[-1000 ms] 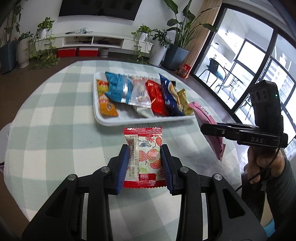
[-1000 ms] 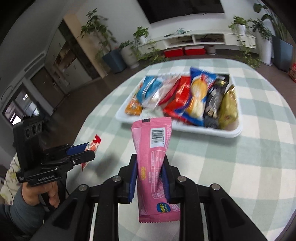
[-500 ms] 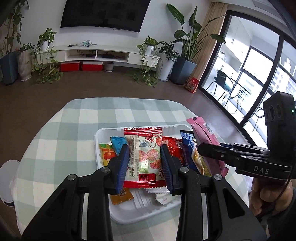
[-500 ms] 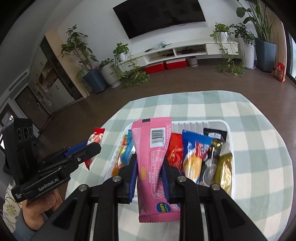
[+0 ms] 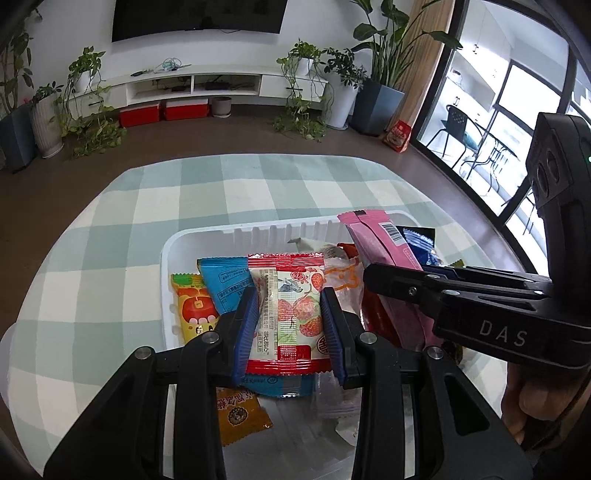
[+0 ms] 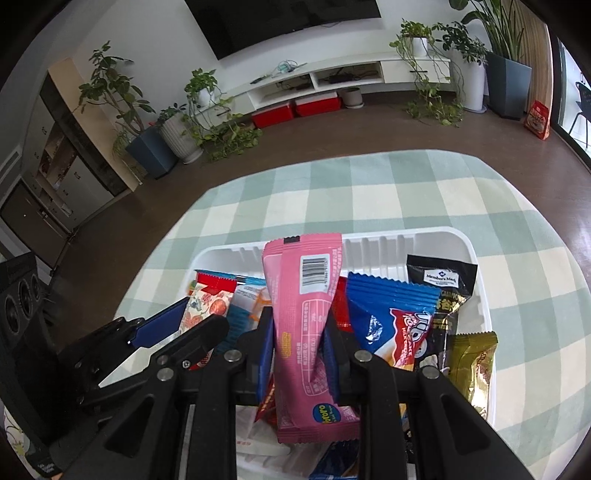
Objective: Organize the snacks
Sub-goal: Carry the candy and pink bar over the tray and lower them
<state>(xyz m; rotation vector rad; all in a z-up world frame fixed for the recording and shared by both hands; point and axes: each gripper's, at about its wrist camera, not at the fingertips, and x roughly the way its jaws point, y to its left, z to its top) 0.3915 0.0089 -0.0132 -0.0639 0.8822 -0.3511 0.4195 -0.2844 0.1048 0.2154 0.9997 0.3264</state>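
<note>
Two grippers hang side by side over the white tray, each pinching one snack. Left gripper, lower centre of the left view, is clenched on a red strawberry packet, blue pads on its two side edges, packet face-up and flat to the lens. Right gripper, lower centre of the right view, is clenched tight on a pink bar, pinched so the wrapper buckles at the waist and its barcode end stands up. In the left view the right gripper comes in from the right edge, a hand on its grip. Both point steeply down at the tray, likely so each packet can be dropped among the rest. Tray already crowded: orange packet and light blue packet at left; blue wafer bag, black pouch and gold packet at right. Judgement: free room is scarce, so the held packets will probably land on top of others; the bare strip along the tray's ribbed far wall looks the best spot. Surface: round table under a green-and-white check cloth. Room: brown floor, white low TV shelf with red boxes beneath, dark TV above, potted plants, glazed doors at upper right of the left view.
</note>
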